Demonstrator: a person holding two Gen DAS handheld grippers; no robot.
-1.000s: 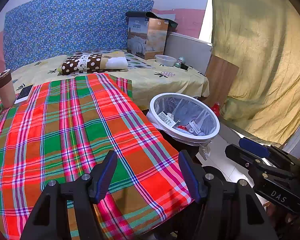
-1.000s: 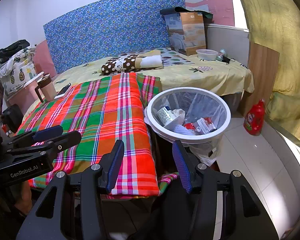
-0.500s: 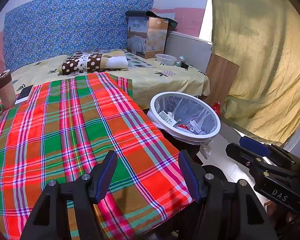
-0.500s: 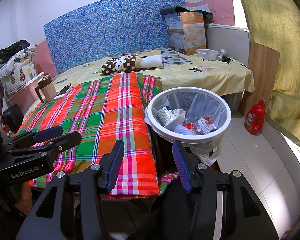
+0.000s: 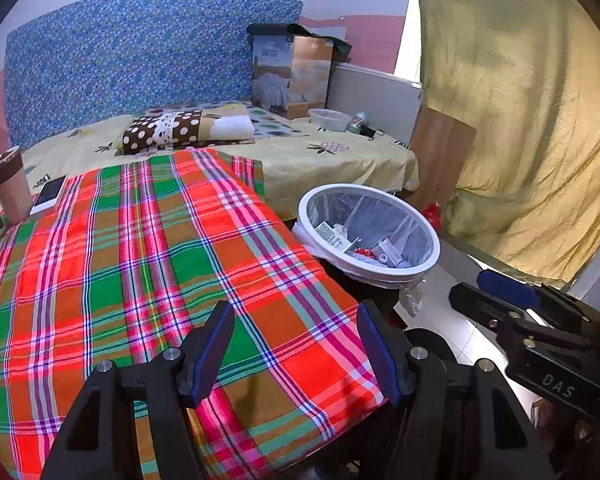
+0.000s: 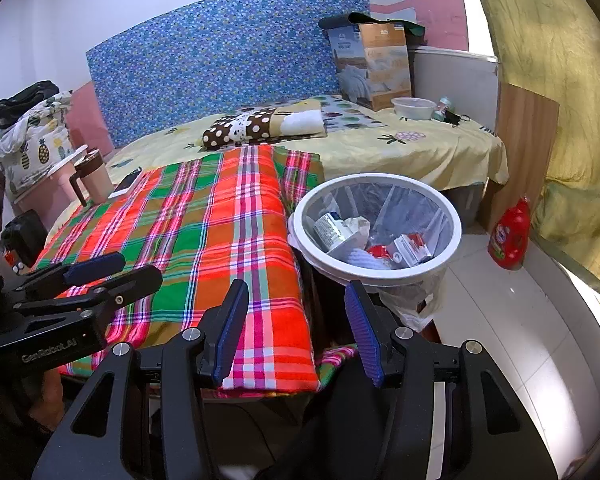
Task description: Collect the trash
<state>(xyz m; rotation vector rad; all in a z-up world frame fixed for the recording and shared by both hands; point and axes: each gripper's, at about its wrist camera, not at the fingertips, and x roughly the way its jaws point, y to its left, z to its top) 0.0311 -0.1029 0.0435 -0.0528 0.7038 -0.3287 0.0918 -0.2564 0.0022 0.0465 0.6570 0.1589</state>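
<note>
A white-rimmed trash bin (image 5: 434, 236) (image 6: 456, 236) with a clear liner stands beside the bed and holds several wrappers and cartons (image 6: 410, 250). My left gripper (image 5: 296, 344) is open and empty over the near edge of the plaid cloth (image 5: 140, 260). My right gripper (image 6: 296, 320) is open and empty, low in front of the bin and the cloth's corner. Each gripper shows in the other's view: the right one at the right (image 5: 500, 292), the left one at the left (image 6: 100, 272).
A mug (image 5: 8, 192) and a phone (image 5: 50, 194) sit at the cloth's far left. A folded pillow (image 5: 188, 128), a cardboard box (image 5: 292, 76) and a plastic bowl (image 5: 330, 119) lie on the bed. A red bottle (image 6: 510, 234) stands on the floor by a yellow curtain (image 5: 520, 120).
</note>
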